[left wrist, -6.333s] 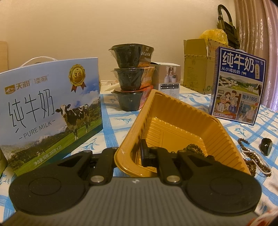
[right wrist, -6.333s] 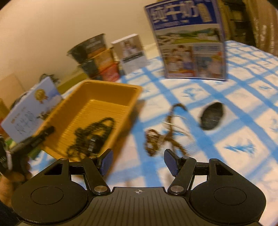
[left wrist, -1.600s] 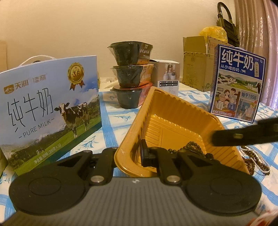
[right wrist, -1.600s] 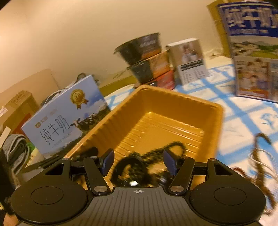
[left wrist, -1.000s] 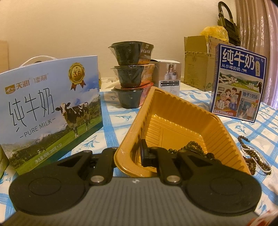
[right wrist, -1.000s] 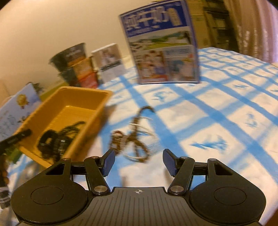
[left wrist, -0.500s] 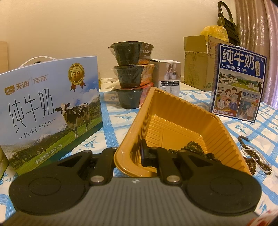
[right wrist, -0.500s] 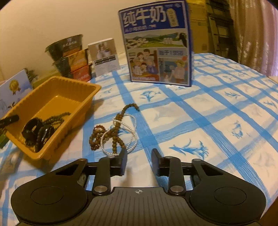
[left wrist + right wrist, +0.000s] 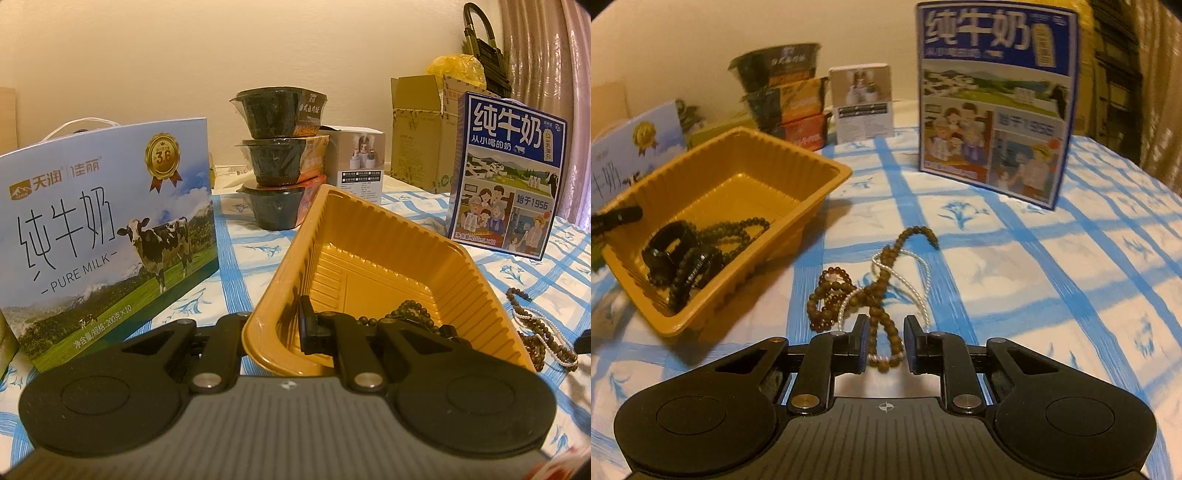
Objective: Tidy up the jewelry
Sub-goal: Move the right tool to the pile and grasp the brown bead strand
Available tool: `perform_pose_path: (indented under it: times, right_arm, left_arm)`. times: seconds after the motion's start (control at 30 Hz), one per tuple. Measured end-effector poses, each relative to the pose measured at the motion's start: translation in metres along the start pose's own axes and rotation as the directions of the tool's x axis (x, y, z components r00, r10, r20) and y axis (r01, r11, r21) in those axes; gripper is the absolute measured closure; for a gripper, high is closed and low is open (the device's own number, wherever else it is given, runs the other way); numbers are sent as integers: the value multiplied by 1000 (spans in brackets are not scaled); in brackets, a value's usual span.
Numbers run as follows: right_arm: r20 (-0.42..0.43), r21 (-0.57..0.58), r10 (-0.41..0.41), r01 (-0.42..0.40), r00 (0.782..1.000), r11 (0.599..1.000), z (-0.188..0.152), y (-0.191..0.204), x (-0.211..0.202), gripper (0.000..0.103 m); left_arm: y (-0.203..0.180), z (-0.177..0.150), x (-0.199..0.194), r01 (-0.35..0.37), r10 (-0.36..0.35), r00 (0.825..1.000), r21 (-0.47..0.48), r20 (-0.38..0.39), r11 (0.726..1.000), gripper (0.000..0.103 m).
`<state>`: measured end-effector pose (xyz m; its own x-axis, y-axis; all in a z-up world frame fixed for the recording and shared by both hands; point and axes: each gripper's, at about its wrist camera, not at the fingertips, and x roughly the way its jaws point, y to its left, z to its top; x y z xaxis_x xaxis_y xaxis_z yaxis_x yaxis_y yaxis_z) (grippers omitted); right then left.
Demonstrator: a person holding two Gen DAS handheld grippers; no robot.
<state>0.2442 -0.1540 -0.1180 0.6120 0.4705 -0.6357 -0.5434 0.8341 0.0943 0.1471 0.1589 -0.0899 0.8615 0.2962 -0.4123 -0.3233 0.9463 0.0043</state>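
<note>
My left gripper [image 9: 271, 328] is shut on the near rim of the yellow plastic tray [image 9: 373, 229], one finger inside and one outside. The tray [image 9: 746, 155] holds a dark bead necklace [image 9: 735, 230] and a black bangle [image 9: 668, 245]. A brown bead string [image 9: 882, 291] tangled with a white pearl string [image 9: 916, 269] lies on the checked cloth right of the tray. My right gripper [image 9: 885, 347] is low over the near end of this tangle, jaws partly open on either side of the beads, not closed on them. The tangle also shows in the left wrist view [image 9: 535, 328].
A light blue milk carton [image 9: 103, 229] stands left of the tray. Stacked black bowls [image 9: 280, 158] and a small white box [image 9: 360, 166] stand behind it. A dark blue milk box [image 9: 993, 103] stands at the back right. Cardboard boxes [image 9: 417, 151] are farther back.
My right gripper has moved forward and down onto the bead tangle, and its jaws have narrowed around the beads. The left gripper and tray have not moved.
</note>
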Motion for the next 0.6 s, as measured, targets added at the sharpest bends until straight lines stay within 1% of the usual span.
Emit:
perform_pose_path:
  times: [0.27, 0.3, 0.37, 0.4, 0.47, 0.53, 0.6]
  right_arm:
    - [-40, -83, -4, 1, 999, 997, 9, 11, 36, 84]
    - [-43, -99, -12, 8, 999, 995, 9, 12, 40, 85]
    - [-49, -128, -34, 27, 998, 991, 9, 15, 47, 93]
    - [-45, -136, -36, 30, 998, 990, 9, 15, 47, 95]
    - [-30, -118, -26, 22, 999, 993, 9, 12, 43, 96]
    - [-11, -69, -7, 7, 1000, 998, 13, 6, 34, 96]
    - [24, -14, 16, -16, 1000, 1000, 20, -3, 21, 96]
  left_arm:
    - [0, 0, 0, 0, 0, 1000, -1, 0, 1000, 92]
    - [0, 0, 0, 0, 0, 1000, -1, 0, 1000, 92]
    - [0, 0, 0, 1, -1, 1000, -1, -1, 1000, 92]
    - [0, 0, 0, 0, 0, 1000, 0, -1, 1000, 92]
    - [0, 0, 0, 1, -1, 1000, -1, 0, 1000, 92]
    - [0, 0, 0, 0, 0, 1000, -2, -1, 1000, 92]
    - [0, 0, 0, 0, 0, 1000, -3, -1, 1000, 92]
